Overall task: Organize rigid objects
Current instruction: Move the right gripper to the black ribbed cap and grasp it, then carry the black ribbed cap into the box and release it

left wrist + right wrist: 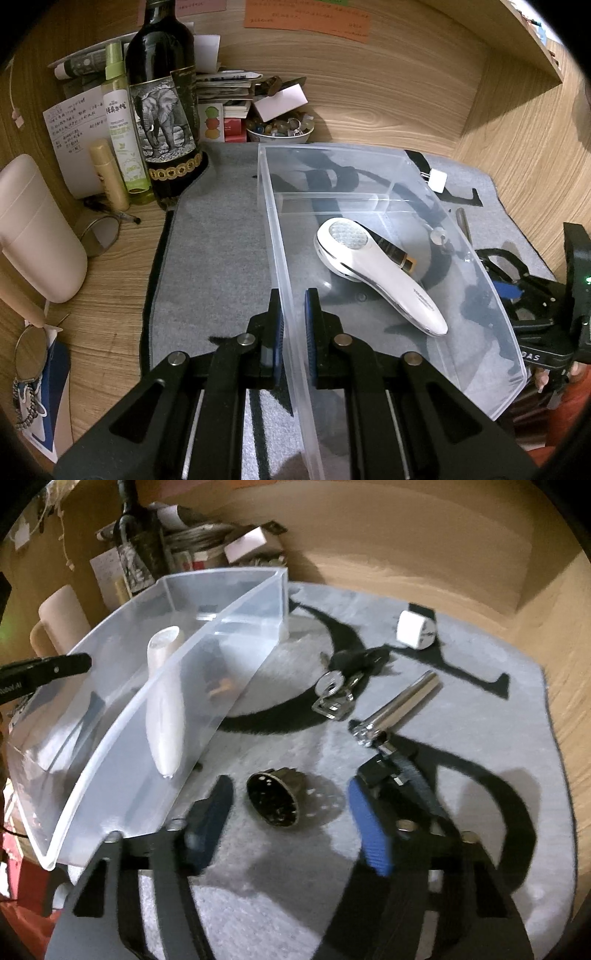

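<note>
A clear plastic bin (461,350) stands on the grey mat (214,258). My left gripper (294,332) is shut on the bin's left wall, with one blue pad on each side of it. Inside the bin lies a white handheld device (380,273) over a small dark item with a gold end (400,256). In the right wrist view my right gripper (291,812) is low over the mat beside the bin (258,605). A dark round perforated metal piece (273,799) lies between its fingers, and the pads stand clear of it.
Keys (332,690), a shiny metal cylinder (402,705) and a white plug adapter (413,629) lie on the mat. A wine bottle (162,99), a green spray bottle (120,122), a bowl of stones (280,129) and a beige container (33,229) crowd the back left.
</note>
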`<state>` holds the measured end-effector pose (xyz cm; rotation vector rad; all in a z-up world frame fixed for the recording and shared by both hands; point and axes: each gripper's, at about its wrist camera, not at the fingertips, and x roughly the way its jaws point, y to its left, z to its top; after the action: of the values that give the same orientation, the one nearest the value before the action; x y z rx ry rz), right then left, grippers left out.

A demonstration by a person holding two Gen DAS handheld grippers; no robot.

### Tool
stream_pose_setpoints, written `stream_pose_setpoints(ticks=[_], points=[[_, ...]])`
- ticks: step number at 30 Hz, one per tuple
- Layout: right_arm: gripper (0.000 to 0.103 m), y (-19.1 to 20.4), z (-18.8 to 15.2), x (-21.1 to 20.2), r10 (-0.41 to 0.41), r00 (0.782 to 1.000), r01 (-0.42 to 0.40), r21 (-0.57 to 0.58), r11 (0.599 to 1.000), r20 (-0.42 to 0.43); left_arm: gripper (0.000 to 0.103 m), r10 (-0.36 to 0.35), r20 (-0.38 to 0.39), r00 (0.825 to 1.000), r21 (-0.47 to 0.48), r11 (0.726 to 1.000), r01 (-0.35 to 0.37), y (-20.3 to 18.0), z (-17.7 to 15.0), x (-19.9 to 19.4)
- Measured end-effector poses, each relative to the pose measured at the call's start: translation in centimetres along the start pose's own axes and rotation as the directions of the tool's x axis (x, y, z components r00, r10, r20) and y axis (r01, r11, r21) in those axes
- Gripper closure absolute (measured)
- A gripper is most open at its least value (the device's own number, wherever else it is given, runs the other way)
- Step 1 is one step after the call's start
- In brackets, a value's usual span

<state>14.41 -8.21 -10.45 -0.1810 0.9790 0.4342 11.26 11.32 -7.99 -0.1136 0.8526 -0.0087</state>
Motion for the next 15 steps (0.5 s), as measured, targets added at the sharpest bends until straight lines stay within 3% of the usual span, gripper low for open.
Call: stream_pose_setpoints(ticks=[2, 4, 15], points=[[0.068, 0.1, -0.1, 0.2, 0.007, 1.000, -0.007, -0.008, 1.000, -0.003, 0.093, 0.000, 0.000, 1.000, 0.000, 1.000, 0.000, 0.0, 0.0, 0.0], [0.072, 0.3, -0.1, 0.0, 0.005, 1.000, -0.005, -0.020, 1.000, 0.005, 0.093, 0.001, 0.000, 1.000, 0.001, 1.000, -0.001, 0.0, 0.0, 0.0], [0.073, 0.9, 1.5, -1.9, -0.015, 0.996, 0.019, -0.046, 0.999, 0.084, 0.093, 0.002, 0.001, 1.000, 0.001, 1.000, -0.002, 0.0, 0.0, 0.0]])
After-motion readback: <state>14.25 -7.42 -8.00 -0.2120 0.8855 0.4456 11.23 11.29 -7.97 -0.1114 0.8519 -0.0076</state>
